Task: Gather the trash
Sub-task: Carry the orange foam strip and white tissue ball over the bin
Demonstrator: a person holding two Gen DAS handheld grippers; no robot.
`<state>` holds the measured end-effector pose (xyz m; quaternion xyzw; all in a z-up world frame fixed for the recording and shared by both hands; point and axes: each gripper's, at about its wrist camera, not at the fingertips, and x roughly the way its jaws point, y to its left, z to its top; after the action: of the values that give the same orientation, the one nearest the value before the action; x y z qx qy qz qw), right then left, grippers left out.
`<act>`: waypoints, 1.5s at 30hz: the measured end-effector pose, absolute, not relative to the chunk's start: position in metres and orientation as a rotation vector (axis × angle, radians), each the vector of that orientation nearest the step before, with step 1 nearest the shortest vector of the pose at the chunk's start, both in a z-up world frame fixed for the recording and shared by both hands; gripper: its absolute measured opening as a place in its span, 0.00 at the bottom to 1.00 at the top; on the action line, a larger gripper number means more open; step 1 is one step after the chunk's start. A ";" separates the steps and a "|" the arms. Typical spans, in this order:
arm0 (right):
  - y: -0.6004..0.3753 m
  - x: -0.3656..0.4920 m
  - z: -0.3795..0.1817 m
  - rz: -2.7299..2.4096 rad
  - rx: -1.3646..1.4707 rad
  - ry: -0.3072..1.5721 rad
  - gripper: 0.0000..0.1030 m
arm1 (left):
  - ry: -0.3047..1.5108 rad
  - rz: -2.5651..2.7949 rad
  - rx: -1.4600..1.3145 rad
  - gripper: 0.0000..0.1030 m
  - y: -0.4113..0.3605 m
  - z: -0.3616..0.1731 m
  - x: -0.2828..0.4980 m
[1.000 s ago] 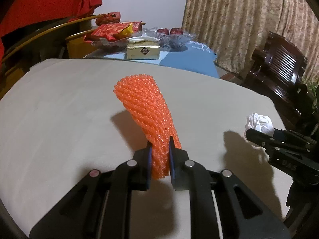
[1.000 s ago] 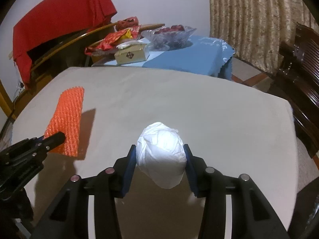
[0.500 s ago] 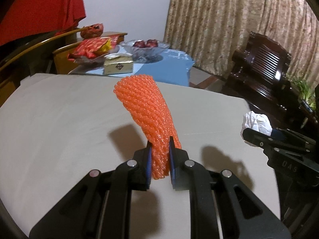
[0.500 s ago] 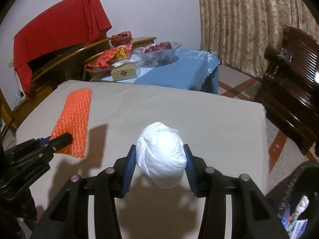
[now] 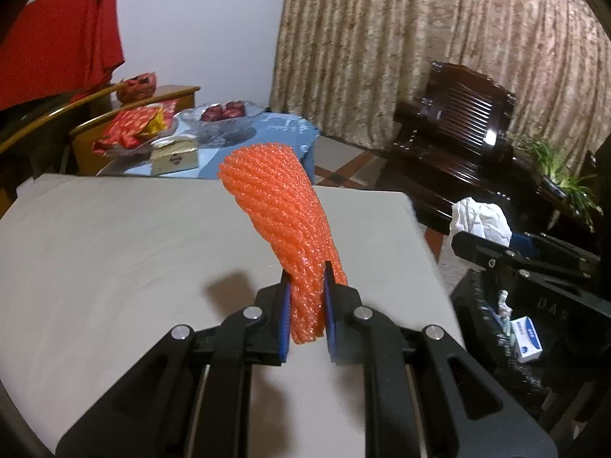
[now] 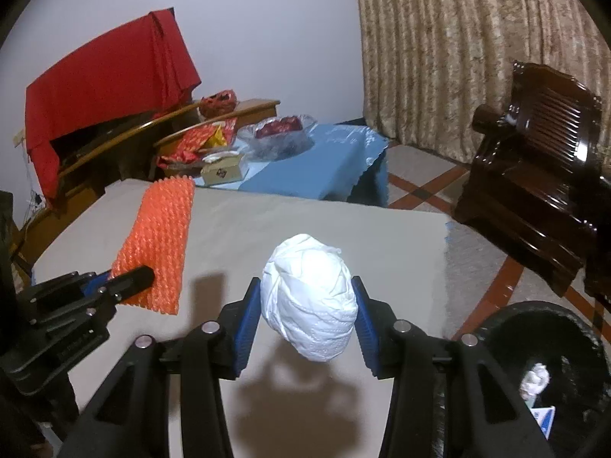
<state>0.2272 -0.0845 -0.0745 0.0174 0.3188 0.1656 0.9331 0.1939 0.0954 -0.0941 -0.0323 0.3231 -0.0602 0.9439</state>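
My left gripper (image 5: 305, 297) is shut on the lower end of an orange foam net sleeve (image 5: 278, 221), held up above the beige table (image 5: 114, 248). The right wrist view shows the same sleeve (image 6: 160, 244) at the left, pinched by the left gripper (image 6: 130, 276). My right gripper (image 6: 307, 305) is shut on a crumpled white paper ball (image 6: 309, 297), lifted off the table (image 6: 343, 229). In the left wrist view that ball (image 5: 481, 221) shows at the right, in the right gripper (image 5: 485, 244). A black trash bin (image 6: 550, 343) stands on the floor off the table's right edge.
The bin (image 5: 496, 343) holds a white wad (image 6: 534, 379) and a small blue-and-white box (image 5: 527, 337). Beyond the table is a blue-covered side table (image 6: 328, 164) with a fruit bowl, a box and red packets. A dark wooden armchair (image 6: 534, 171) stands at the right.
Both grippers have risen and swung right with their loads. The table's right edge, the floor and the black bin have come into view.
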 end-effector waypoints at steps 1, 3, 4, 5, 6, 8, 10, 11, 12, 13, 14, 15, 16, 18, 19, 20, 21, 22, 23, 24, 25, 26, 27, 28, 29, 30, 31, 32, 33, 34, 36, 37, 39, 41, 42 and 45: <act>-0.088 0.224 -0.072 0.334 0.038 0.647 0.44 | 0.656 -0.131 -0.063 0.13 0.091 -0.092 0.192; -0.098 0.215 -0.065 0.320 0.041 0.635 0.44 | 0.648 -0.149 -0.057 0.13 0.081 -0.088 0.186; -0.102 0.213 -0.064 0.315 0.041 0.631 0.44 | 0.643 -0.160 -0.054 0.13 0.074 -0.085 0.182; -0.107 0.208 -0.061 0.307 0.043 0.626 0.44 | 0.640 -0.167 -0.051 0.13 0.071 -0.084 0.180; -0.111 0.205 -0.060 0.300 0.045 0.621 0.45 | 0.637 -0.174 -0.048 0.13 0.066 -0.082 0.177; -0.121 0.198 -0.056 0.275 0.051 0.616 0.45 | 0.632 -0.187 -0.045 0.13 0.058 -0.079 0.173; -0.131 0.189 -0.053 0.260 0.056 0.608 0.45 | 0.627 -0.196 -0.041 0.13 0.050 -0.076 0.169; -0.135 0.186 -0.053 0.255 0.056 0.605 0.45 | 0.624 -0.203 -0.043 0.13 0.045 -0.075 0.167; -0.139 0.183 -0.052 0.248 0.056 0.601 0.45 | 0.623 -0.212 -0.043 0.13 0.040 -0.074 0.164; -0.144 0.179 -0.050 0.242 0.057 0.597 0.45 | 0.621 -0.217 -0.041 0.13 0.037 -0.074 0.163; -0.149 0.175 -0.049 0.234 0.062 0.591 0.45 | 0.618 -0.227 -0.038 0.13 0.032 -0.073 0.160; -0.154 0.171 -0.047 0.226 0.066 0.585 0.45 | 0.616 -0.236 -0.036 0.13 0.027 -0.072 0.157; -0.157 0.168 -0.046 0.221 0.069 0.581 0.45 | 0.615 -0.244 -0.036 0.13 0.023 -0.071 0.156; -0.168 0.160 -0.044 0.207 0.076 0.572 0.45 | 0.612 -0.267 -0.033 0.13 0.012 -0.069 0.151; -0.174 0.157 -0.043 0.198 0.081 0.565 0.45 | 0.611 -0.274 -0.029 0.13 0.008 -0.069 0.149; -0.179 0.154 -0.043 0.192 0.084 0.563 0.45 | 0.610 -0.286 -0.024 0.13 0.002 -0.068 0.147; -0.185 0.151 -0.042 0.184 0.089 0.559 0.45 | 0.610 -0.298 -0.020 0.13 -0.004 -0.068 0.145; -0.191 0.147 -0.041 0.175 0.094 0.555 0.45 | 0.610 -0.307 -0.018 0.13 -0.007 -0.068 0.144; -0.196 0.144 -0.041 0.167 0.097 0.553 0.45 | 0.611 -0.319 -0.014 0.13 -0.013 -0.068 0.142; -0.201 0.142 -0.041 0.159 0.101 0.550 0.45 | 0.612 -0.331 -0.008 0.13 -0.019 -0.069 0.141; -0.208 0.139 -0.041 0.148 0.107 0.549 0.45 | 0.613 -0.340 -0.003 0.13 -0.023 -0.069 0.139; -0.213 0.136 -0.042 0.139 0.111 0.548 0.45 | 0.615 -0.354 0.004 0.13 -0.030 -0.070 0.138; -0.217 0.134 -0.043 0.129 0.113 0.548 0.45 | 0.616 -0.364 0.007 0.13 -0.035 -0.070 0.138; -0.225 0.132 -0.044 0.113 0.118 0.548 0.45 | 0.617 -0.375 0.011 0.13 -0.040 -0.070 0.137; -0.228 0.131 -0.044 0.105 0.121 0.549 0.45 | 0.617 -0.392 0.019 0.13 -0.048 -0.071 0.136; -0.235 0.128 -0.046 0.091 0.126 0.550 0.45 | 0.617 -0.403 0.025 0.13 -0.054 -0.072 0.137; -0.240 0.126 -0.047 0.082 0.128 0.550 0.45 | 0.618 -0.412 0.029 0.13 -0.059 -0.073 0.136; -0.246 0.125 -0.048 0.069 0.130 0.551 0.45 | 0.619 -0.427 0.035 0.13 -0.067 -0.074 0.136; -0.251 0.124 -0.049 0.057 0.131 0.553 0.45 | 0.619 -0.439 0.040 0.13 -0.073 -0.076 0.136; -0.258 0.122 -0.051 0.044 0.132 0.555 0.45 | 0.619 -0.446 0.044 0.13 -0.077 -0.076 0.137; -0.268 0.119 -0.053 0.025 0.133 0.558 0.45 | 0.619 -0.466 0.052 0.13 -0.088 -0.079 0.138; -0.273 0.119 -0.054 0.016 0.134 0.560 0.45 | 0.621 -0.475 0.055 0.13 -0.093 -0.080 0.139; -0.283 0.117 -0.056 -0.004 0.134 0.564 0.45 | 0.624 -0.494 0.060 0.13 -0.103 -0.083 0.142; -0.292 0.116 -0.058 -0.021 0.137 0.567 0.45 | 0.628 -0.509 0.063 0.13 -0.112 -0.086 0.144; -0.296 0.117 -0.058 -0.027 0.138 0.569 0.45 | 0.631 -0.517 0.065 0.13 -0.117 -0.088 0.146; -0.307 0.118 -0.062 -0.047 0.141 0.577 0.45 | 0.639 -0.540 0.068 0.13 -0.129 -0.093 0.149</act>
<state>0.1176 -0.3074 -0.0618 0.0695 0.2844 -0.0234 0.9559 0.1491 -0.1287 -0.0931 0.0329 0.3100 -0.2620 0.9133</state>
